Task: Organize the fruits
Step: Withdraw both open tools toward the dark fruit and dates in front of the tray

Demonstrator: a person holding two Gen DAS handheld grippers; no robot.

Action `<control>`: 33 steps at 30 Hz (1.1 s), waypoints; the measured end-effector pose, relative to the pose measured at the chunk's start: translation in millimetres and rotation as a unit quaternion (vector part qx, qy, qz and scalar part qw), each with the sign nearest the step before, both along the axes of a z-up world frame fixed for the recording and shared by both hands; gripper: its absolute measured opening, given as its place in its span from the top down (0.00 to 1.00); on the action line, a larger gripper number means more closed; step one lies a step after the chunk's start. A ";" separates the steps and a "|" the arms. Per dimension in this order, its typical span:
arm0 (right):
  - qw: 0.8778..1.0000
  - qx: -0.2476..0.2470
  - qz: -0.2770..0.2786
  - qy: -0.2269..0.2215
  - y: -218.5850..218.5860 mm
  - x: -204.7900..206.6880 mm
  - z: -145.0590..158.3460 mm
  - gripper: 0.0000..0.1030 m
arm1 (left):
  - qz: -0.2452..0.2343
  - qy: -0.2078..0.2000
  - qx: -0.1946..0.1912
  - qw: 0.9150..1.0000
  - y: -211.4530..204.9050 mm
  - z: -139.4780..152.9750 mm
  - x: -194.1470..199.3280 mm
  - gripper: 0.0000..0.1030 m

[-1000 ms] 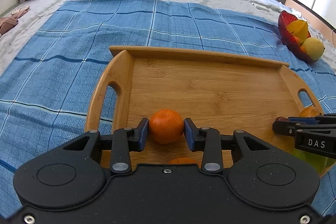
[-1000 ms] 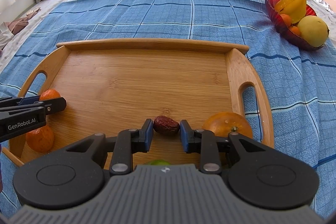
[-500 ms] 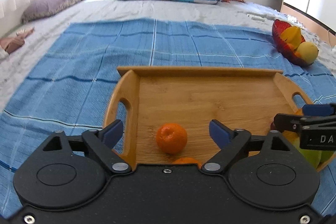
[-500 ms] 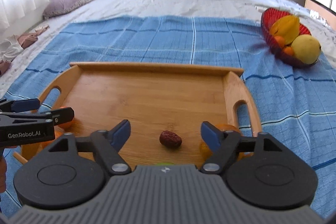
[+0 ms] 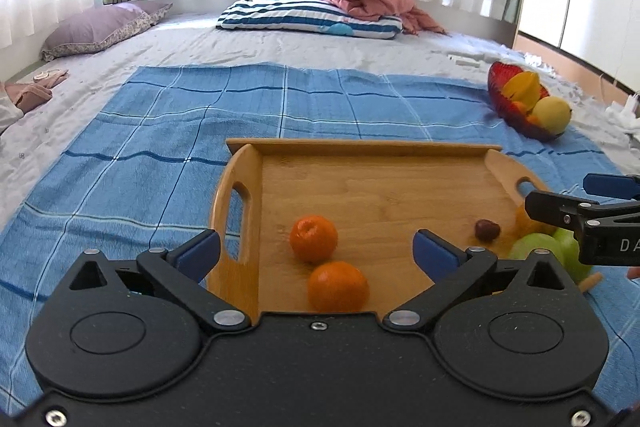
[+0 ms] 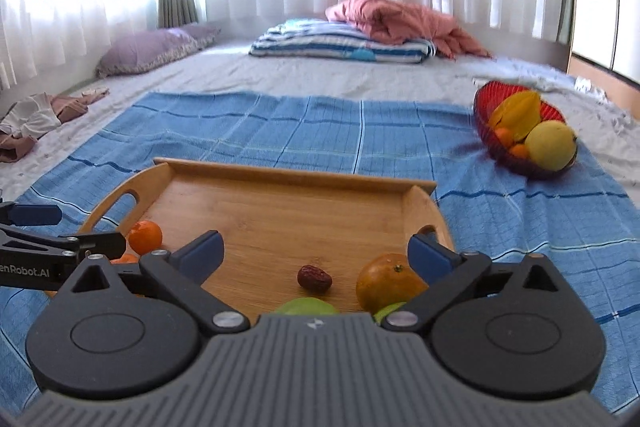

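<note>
Both claws just popped wide, left claw (image 5: 316, 247) dropping its mandarin (image 5: 313, 238) at the wooden tray's (image 6: 280, 179) 9 o'clock end, right claw (image 6: 316, 253) leaving the date (image 6: 314, 278) near 5 o'clock, so next fruit probably comes from the red bowl (image 6: 520, 131).

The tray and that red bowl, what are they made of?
The tray looks like bamboo or light wood with a smooth finish: you can see pale straight grain strips and cut-out handles. The red bowl looks like see-through glass or plastic, since light glows through its ribbed wall; which one, I cannot tell.
</note>
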State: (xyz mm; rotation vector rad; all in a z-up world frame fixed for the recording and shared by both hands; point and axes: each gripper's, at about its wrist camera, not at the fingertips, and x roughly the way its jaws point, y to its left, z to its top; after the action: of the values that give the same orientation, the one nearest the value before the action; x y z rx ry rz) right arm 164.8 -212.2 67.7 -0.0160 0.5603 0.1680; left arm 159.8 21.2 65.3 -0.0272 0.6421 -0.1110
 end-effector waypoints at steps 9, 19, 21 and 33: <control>0.998 -0.010 0.000 -0.064 0.6 -44.3 -11.3 0.00 | -0.007 -0.018 -0.011 1.000 1.5 -7.2 -43.9 0.00; 0.993 -0.031 0.005 -0.115 8.0 -84.7 -29.8 0.00 | -0.014 -0.011 -0.030 0.999 -2.1 -27.0 -79.9 0.00; 0.992 -0.036 0.004 -0.120 9.4 -90.1 -33.0 0.00 | -0.014 -0.011 -0.031 0.999 -3.6 -30.7 -84.7 0.00; 0.992 -0.016 0.004 -0.126 4.6 -117.8 -58.7 0.00 | -0.017 -0.014 -0.023 1.000 -11.5 -51.3 -110.8 0.00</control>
State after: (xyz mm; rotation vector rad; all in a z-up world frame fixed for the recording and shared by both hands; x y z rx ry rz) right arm 47.0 -207.6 9.0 -0.0688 0.3106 0.1615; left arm 49.0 9.7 14.0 -0.0582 0.6125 -0.1587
